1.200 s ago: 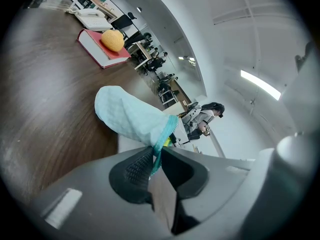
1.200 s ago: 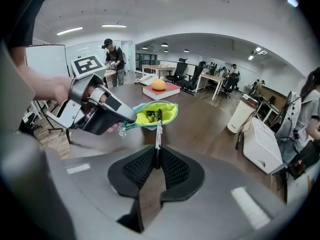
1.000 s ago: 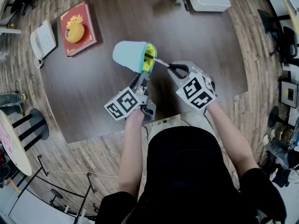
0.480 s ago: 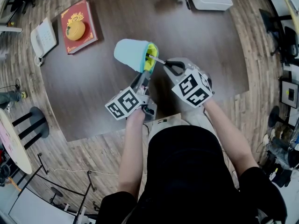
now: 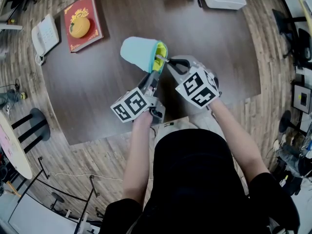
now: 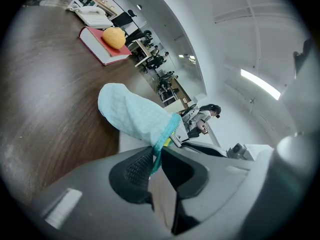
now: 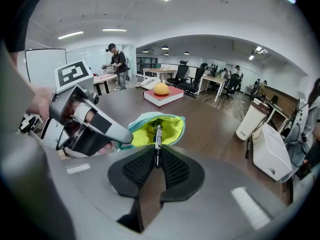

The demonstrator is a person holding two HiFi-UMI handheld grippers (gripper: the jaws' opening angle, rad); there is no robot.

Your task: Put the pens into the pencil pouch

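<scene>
Over a dark wooden table (image 5: pixel 97 82), a pale-blue pencil pouch (image 5: pixel 139 52) with yellow lining gapes open. The left gripper (image 6: pixel 156 158) pinches its rim. The right gripper (image 7: pixel 157 160) clamps a black-and-white pen (image 7: pixel 158 133), tip at the pouch's mouth.

Open-plan office: rows of desks (image 7: pixel 159 72) and swivel chairs (image 7: pixel 199 80) fill the far side; a desk telephone (image 5: pixel 45 37) sits far left.

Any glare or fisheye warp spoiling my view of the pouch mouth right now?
Right gripper view: pouch mouth and pen sharp, evenly lit, edges warped. Left gripper view: strong fisheye, dark corners, pouch crisp. Head view: table edges bow, no glare.
</scene>
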